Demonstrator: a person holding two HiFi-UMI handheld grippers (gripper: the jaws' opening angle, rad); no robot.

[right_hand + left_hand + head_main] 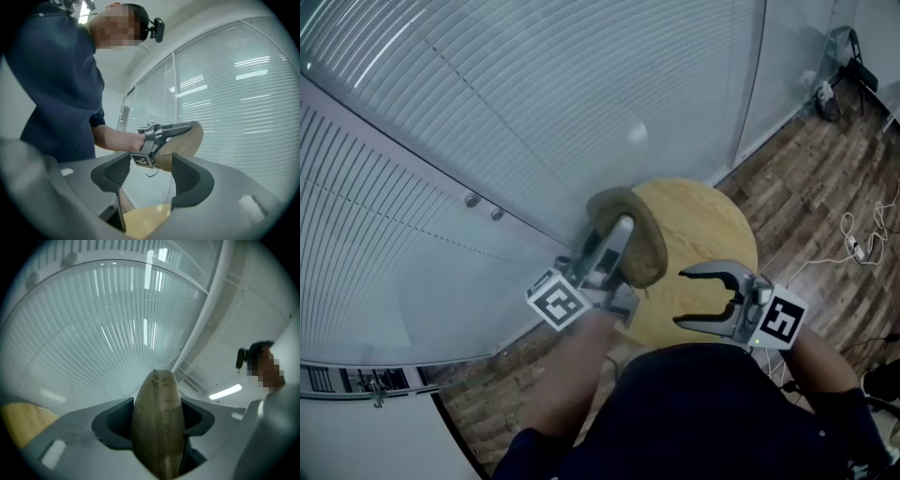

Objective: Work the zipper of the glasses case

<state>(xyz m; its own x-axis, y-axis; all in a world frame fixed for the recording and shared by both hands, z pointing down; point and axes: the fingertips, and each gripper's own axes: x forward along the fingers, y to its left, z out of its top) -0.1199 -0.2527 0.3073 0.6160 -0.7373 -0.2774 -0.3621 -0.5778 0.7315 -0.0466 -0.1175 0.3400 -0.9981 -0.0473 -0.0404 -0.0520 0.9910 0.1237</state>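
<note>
Two grippers are in use. The left gripper [157,422] is clamped on the glasses case [652,248]. Both of its jaws press on the flat sides of the case, one on each side. The narrow seamed edge of the case faces the left gripper view, and the rounded end of the case sticks out past the jaw tips. The case is tan and is held in the air, clear of the table [712,225].

The right gripper [682,298] stands wide open, with nothing between its jaws. It is just to the right of the case and does not touch it. Its jaws point left toward the case, which shows beyond them in the right gripper view.

The table is round, of light wood, and lies under and beyond both grippers. The blinds [487,112] fill the far left of the scene. A wood floor [825,169] lies to the right, with white cables [862,239] on it.
</note>
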